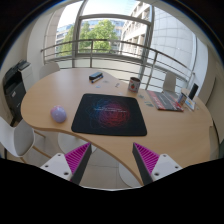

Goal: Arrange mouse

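Observation:
A small lilac mouse (pixel 59 114) lies on the wooden table (pixel 40 100), just left of a dark mouse mat (pixel 110 115) with a reddish pattern. My gripper (pixel 112 160) is held well back from the table, over the floor, with its two fingers wide apart and nothing between them. The purple pads (pixel 78 157) show on the inner faces. The mouse and the mat are far beyond the fingertips.
A laptop or open book (pixel 168 100) lies at the table's right end, with a mug (pixel 134 86) and a dark object (pixel 96 76) near the far edge. White chairs (pixel 14 137) stand at the left and below the near edge. A railing and windows lie behind.

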{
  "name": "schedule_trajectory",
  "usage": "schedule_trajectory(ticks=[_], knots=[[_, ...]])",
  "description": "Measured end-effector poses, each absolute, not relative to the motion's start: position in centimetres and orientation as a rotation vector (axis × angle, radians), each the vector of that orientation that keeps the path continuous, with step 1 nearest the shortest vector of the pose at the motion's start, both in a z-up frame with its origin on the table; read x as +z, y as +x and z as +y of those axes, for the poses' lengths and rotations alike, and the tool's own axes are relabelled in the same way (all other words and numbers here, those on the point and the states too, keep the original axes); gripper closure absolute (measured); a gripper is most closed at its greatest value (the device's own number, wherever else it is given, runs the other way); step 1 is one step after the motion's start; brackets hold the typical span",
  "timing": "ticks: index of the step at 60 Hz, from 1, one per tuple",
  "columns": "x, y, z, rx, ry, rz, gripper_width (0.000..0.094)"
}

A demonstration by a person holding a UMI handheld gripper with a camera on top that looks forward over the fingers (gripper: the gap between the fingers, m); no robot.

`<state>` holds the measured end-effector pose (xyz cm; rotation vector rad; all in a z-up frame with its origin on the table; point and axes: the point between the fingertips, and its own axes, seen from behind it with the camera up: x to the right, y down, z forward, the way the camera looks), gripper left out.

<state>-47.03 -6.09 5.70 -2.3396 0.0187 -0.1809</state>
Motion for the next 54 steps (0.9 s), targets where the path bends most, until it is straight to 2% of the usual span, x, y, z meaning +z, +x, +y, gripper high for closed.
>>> schedule_trajectory(ticks=[16,27,36,43,46,54], knots=[[0.3,-62.9,3.4,0.001,-2.316,-0.132,0.0091],[-1.9,-66.4,8.5,-0.014,-2.315,-0.128,0.0090],[-1.7,-67.1,12.3,-0.004,-2.294,-0.128,0.0115],[-2.0,-68.3,13.9,0.032,-2.285,-0.108,0.0237],[-2.0,-68.8,14.6,0.036,-2.280,-0.120,0.0363],[-2.0,-68.9,15.0,0.006,-2.269,-0.119,0.0436]])
